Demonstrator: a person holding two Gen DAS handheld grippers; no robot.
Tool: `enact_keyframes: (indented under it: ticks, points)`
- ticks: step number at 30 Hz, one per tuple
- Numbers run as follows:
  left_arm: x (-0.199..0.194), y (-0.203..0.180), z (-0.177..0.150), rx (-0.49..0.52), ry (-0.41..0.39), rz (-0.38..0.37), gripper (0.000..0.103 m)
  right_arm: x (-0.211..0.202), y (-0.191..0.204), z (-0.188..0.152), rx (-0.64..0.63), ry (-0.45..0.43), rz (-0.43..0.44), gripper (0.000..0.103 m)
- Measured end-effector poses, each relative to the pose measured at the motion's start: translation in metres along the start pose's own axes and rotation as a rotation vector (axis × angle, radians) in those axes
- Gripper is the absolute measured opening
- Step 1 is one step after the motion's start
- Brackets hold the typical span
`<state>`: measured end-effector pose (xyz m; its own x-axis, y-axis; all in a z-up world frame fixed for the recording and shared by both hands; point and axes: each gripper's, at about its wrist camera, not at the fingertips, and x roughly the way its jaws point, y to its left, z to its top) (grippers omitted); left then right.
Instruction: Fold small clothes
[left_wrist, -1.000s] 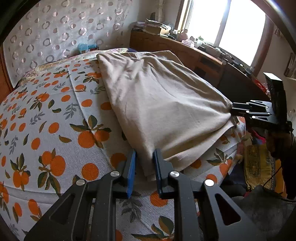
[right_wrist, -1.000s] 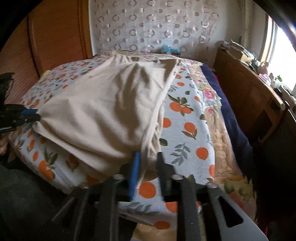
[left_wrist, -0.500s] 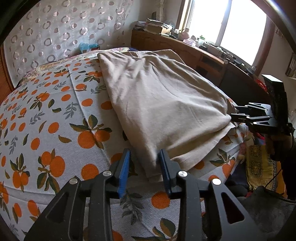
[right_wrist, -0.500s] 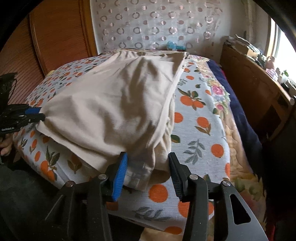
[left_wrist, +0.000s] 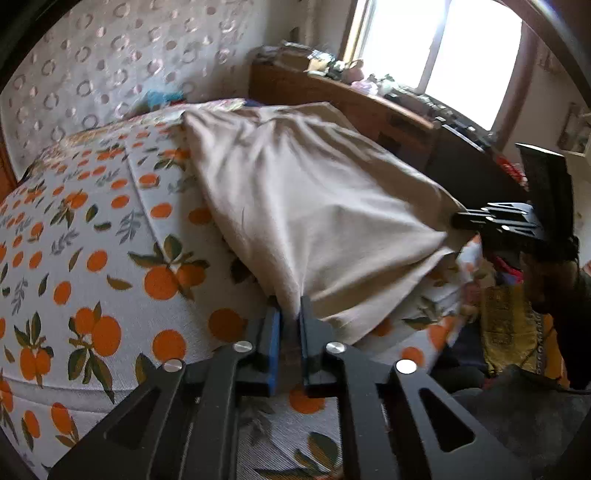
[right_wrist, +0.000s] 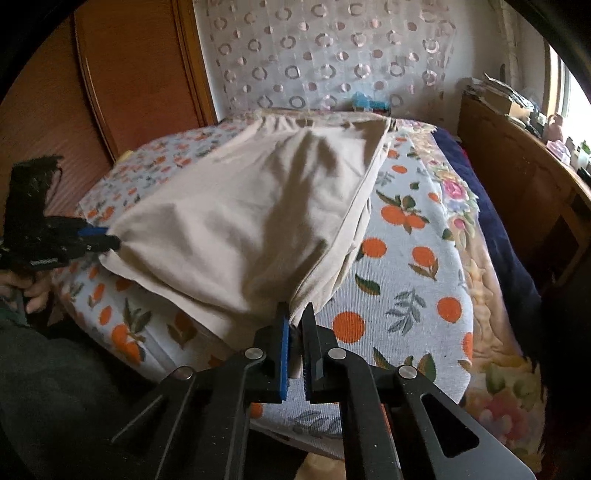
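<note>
the left gripper (left_wrist: 290, 314) is clamped on the near corner of the beige cloth (left_wrist: 314, 206). its jaws have just been closing, and a bunched bit of the cloth sits between them. the cloth pulls up into a little peak right at the blue pad.

the right gripper (right_wrist: 294, 319) is clamped on the other near corner of the same beige cloth (right_wrist: 251, 210). its jaws have just been closing too, with the seam edge of the cloth pinched between them. from the left wrist view the right gripper (left_wrist: 465, 219) shows at the far right side of the cloth, touching its corner. from the right wrist view the left gripper (right_wrist: 105, 238) shows at the left side of the cloth, touching its corner, and a hand (right_wrist: 31, 291) holds it from below.

the beige cloth lies long on the bed (left_wrist: 92, 240), stretched from the grippers back toward the far end of the bed. it looks doubled, with a lower layer peeking out under the near edge.

the bed has a cover with oranges and leaves on it. beside the cloth, on the window side, lies a flowered blanket (right_wrist: 465, 206) and a dark blue blanket (right_wrist: 495, 229). past those stands a wooden dresser (right_wrist: 517, 173) with small things on top. behind the bed hangs a curtain with rings (right_wrist: 325, 59).
</note>
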<state>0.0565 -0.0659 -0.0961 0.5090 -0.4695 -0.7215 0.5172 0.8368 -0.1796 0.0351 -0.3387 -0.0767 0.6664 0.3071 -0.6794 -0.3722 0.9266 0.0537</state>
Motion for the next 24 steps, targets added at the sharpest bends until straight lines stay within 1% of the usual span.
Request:
enact_keyframes:
  ticks: [2, 6, 10, 14, 16, 17, 19, 21, 24]
  points:
    - [-0.012, -0.005, 0.002, 0.020, -0.037, -0.012, 0.009, -0.012, -0.002, 0.000, 0.011, -0.025, 0.018, 0.005]
    - [-0.029, -0.006, 0.009, 0.002, -0.080, -0.040, 0.009, -0.029, -0.002, -0.001, 0.011, -0.056, 0.036, 0.005]
    - [-0.037, 0.000, 0.028, -0.016, -0.129, -0.041, 0.009, -0.037, 0.000, 0.000, 0.030, -0.097, 0.062, 0.005]
    - [-0.035, 0.016, 0.069, -0.038, -0.171, -0.047, 0.009, -0.043, -0.008, 0.018, 0.049, -0.173, 0.069, 0.005]
    - [-0.033, 0.024, 0.090, -0.039, -0.188, -0.036, 0.009, -0.043, -0.014, 0.033, 0.057, -0.216, 0.062, 0.005]
    - [-0.029, 0.029, 0.106, -0.036, -0.196, -0.023, 0.009, -0.043, -0.018, 0.042, 0.066, -0.237, 0.059, 0.005]
    - [-0.023, 0.037, 0.123, -0.038, -0.203, -0.008, 0.009, -0.042, -0.027, 0.060, 0.079, -0.270, 0.053, 0.005]
    - [-0.011, 0.047, 0.144, -0.037, -0.200, 0.015, 0.009, -0.037, -0.036, 0.077, 0.085, -0.289, 0.037, 0.005]
    - [0.011, 0.064, 0.174, -0.054, -0.182, 0.048, 0.009, -0.023, -0.048, 0.101, 0.094, -0.294, 0.016, 0.005]
